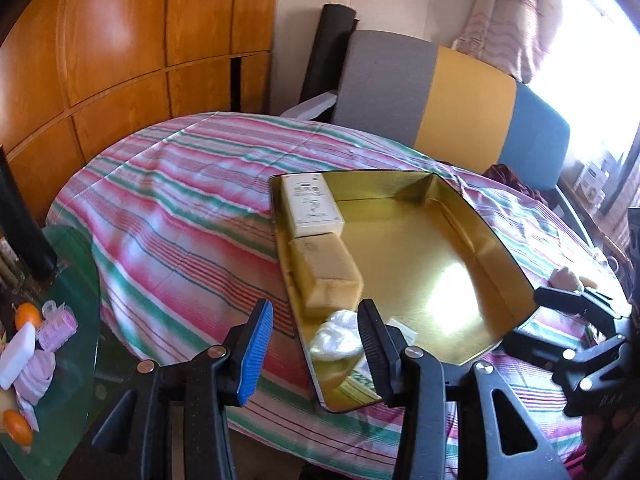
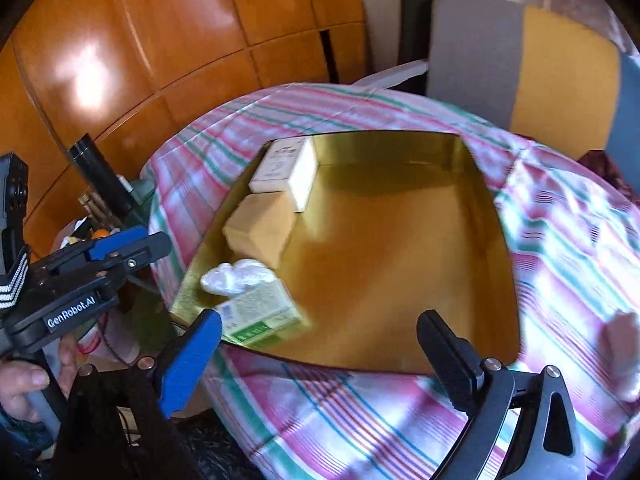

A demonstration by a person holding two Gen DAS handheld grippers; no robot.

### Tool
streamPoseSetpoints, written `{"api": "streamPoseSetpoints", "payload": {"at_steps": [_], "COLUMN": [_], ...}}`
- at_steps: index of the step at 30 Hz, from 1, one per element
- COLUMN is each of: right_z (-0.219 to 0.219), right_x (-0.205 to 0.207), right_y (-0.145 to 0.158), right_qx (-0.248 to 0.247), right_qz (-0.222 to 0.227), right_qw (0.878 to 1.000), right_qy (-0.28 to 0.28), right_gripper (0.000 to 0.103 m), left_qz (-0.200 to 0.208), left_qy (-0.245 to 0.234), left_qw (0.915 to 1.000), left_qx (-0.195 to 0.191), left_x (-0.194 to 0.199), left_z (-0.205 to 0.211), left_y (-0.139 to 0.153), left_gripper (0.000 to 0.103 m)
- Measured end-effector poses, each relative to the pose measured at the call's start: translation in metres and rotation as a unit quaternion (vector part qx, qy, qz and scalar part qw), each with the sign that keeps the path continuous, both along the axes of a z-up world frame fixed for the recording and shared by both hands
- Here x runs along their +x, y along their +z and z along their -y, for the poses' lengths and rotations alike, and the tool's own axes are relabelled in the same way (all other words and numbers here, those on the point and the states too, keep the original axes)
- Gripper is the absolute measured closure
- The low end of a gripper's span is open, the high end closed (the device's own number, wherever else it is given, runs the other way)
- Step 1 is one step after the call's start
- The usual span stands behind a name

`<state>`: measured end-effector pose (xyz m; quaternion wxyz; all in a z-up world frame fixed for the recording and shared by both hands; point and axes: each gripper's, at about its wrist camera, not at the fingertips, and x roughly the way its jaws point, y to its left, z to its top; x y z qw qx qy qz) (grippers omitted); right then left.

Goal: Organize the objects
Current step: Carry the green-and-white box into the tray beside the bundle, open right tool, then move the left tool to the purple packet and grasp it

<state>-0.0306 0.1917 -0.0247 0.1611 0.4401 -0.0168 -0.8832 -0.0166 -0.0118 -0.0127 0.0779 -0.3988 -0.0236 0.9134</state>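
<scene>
Though motion blurs the gold tray (image 2: 400, 264), both claws, left (image 1: 316, 352) and right (image 2: 320, 364), gape empty.

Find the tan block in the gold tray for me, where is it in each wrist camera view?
Left wrist: tan block sits centre frame, along the gold tray's left wall.
Right wrist: tan block sits left of centre, same wall.
Shared landmark: the white box just beyond it.
</scene>
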Motion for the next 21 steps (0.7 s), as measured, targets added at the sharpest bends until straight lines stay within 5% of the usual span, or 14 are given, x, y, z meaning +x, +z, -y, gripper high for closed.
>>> {"api": "streamPoseSetpoints", "payload": {"at_steps": [13, 17, 21], "right_z": [-0.137, -0.197, -0.265], "right_x": [0.048, 0.08, 0.12], "right_y": [0.018, 0.028, 0.036], "right_qx": [0.025, 0.03, 0.017], "right_qz": [-0.016, -0.029, -0.042], "right_qw": [0.987, 0.97, 0.934], "right_qy": [-0.156, -0.239, -0.354], "right_gripper": [0.003, 0.003, 0.001], "left_qz": [-0.01, -0.014, 0.002], "left_qy": [-0.081, -0.127, -0.179], "left_qw": [0.9966, 0.9917, 0.9838], "left_qx": [-0.014, -0.019, -0.004], "left_x": [0.001, 0.002, 0.002], "left_z": [-0.059, -0.092, -0.133], "left_y": [0.011, 0.014, 0.012], "left_gripper": [0.059, 0.059, 0.059]}}
